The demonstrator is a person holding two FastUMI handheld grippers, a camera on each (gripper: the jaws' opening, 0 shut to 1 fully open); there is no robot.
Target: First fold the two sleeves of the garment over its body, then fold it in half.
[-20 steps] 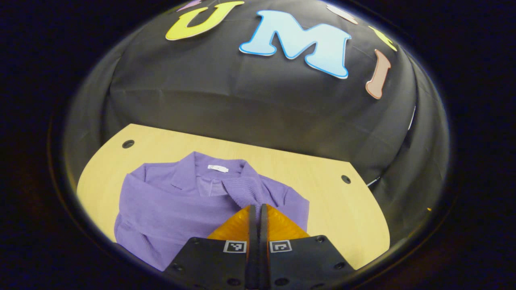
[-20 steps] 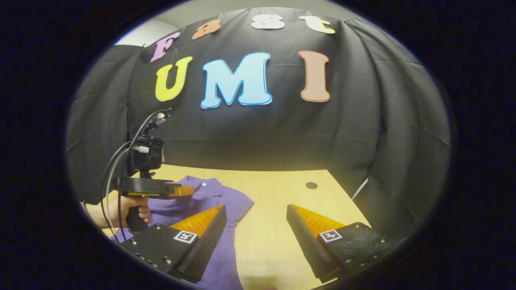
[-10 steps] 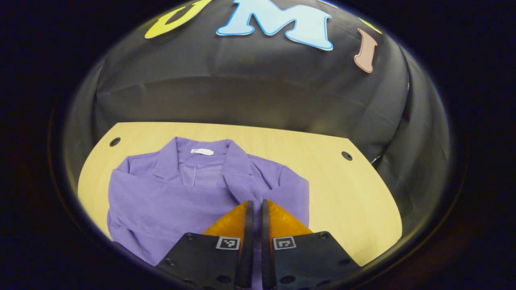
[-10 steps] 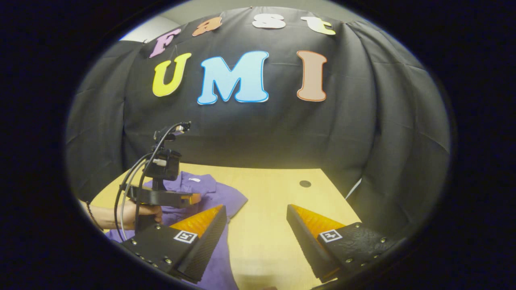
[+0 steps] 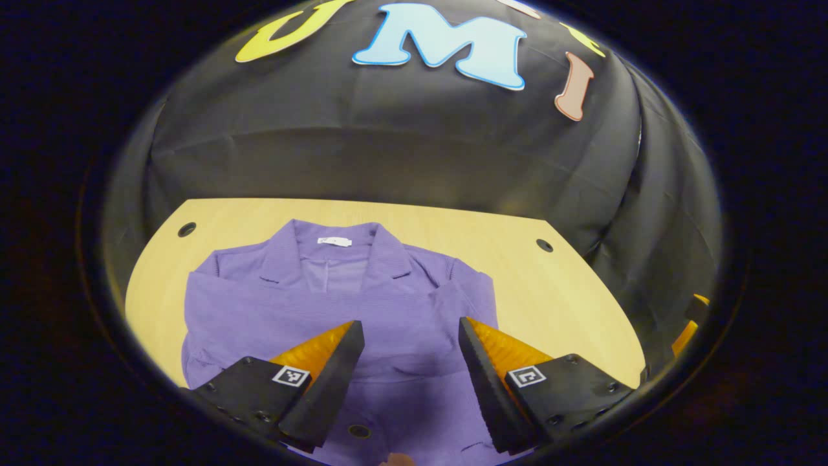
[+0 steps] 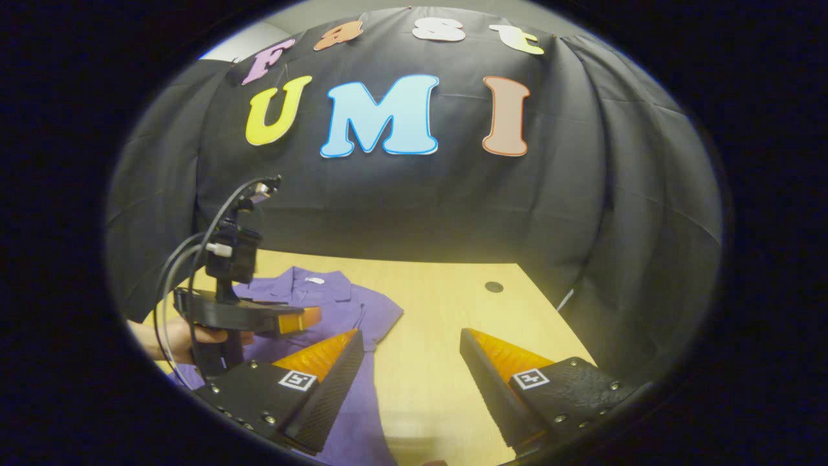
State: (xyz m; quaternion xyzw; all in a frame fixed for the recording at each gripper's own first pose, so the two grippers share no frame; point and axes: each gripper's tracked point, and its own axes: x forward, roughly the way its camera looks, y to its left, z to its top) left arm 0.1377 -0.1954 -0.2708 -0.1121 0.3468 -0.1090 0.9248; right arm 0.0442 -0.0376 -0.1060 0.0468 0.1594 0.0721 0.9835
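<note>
A purple collared garment (image 5: 336, 304) lies flat on the light wooden table (image 5: 556, 291), collar toward the booth wall, both sleeves folded in over its body. My left gripper (image 5: 411, 333) hangs open just above the garment's lower middle with nothing between its fingers. In the right gripper view the garment (image 6: 362, 317) lies at the lower left, and the left gripper (image 6: 294, 320) hovers over it, held by a hand (image 6: 194, 336). My right gripper (image 6: 411, 343) stands open above bare table to the right of the garment.
The table has small dark holes near its far corners (image 5: 187, 229) (image 5: 544, 245) (image 6: 494, 286). Black cloth walls close behind and to the right. Cables (image 6: 181, 265) run from the left gripper's top.
My left gripper was shut on the right sleeve's fabric over the body; it has opened and let go. The sleeve now lies flat. The right gripper has barely moved.
</note>
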